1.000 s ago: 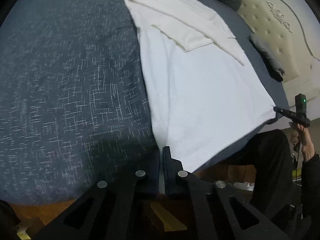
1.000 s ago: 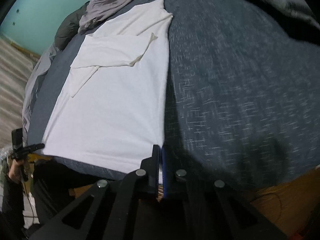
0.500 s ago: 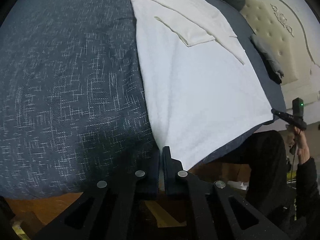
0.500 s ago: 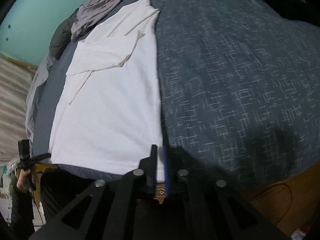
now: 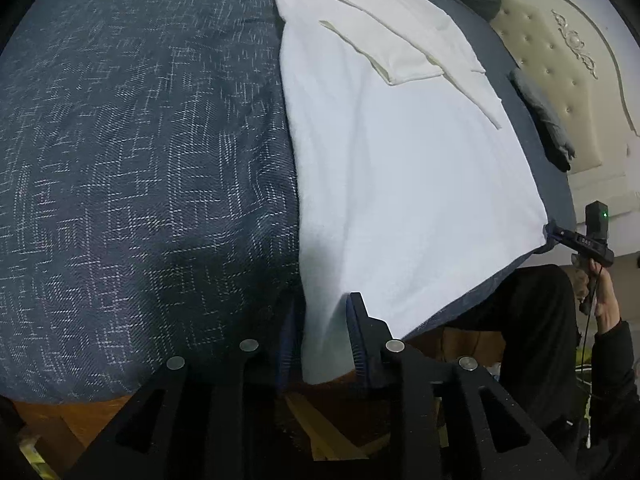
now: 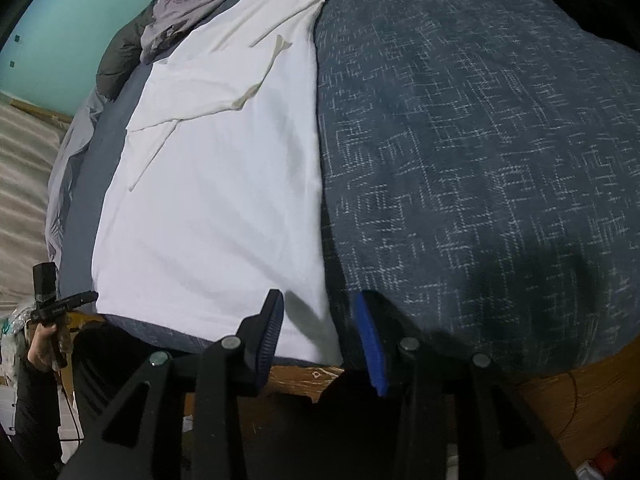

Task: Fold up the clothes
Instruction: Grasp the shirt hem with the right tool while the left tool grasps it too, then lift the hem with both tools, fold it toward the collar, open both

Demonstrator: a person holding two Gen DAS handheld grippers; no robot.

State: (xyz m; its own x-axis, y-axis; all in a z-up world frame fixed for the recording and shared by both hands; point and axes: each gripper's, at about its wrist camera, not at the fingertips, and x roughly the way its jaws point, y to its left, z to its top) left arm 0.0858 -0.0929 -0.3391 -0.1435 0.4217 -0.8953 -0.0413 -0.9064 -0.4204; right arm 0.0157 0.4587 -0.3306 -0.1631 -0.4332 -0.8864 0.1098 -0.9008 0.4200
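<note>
1. Two grippers at the near hem corners of a white shirt lying flat on a dark blue patterned bedspread, sleeves folded in.
2. Left gripper: jaws have just been opening, hem corner loose between them, pads off the cloth.
3. Right gripper: same, jaws just parted, corner released between them.
4. Around: grey garment past the collar, padded headboard, teal wall, wooden bed edge.
</note>
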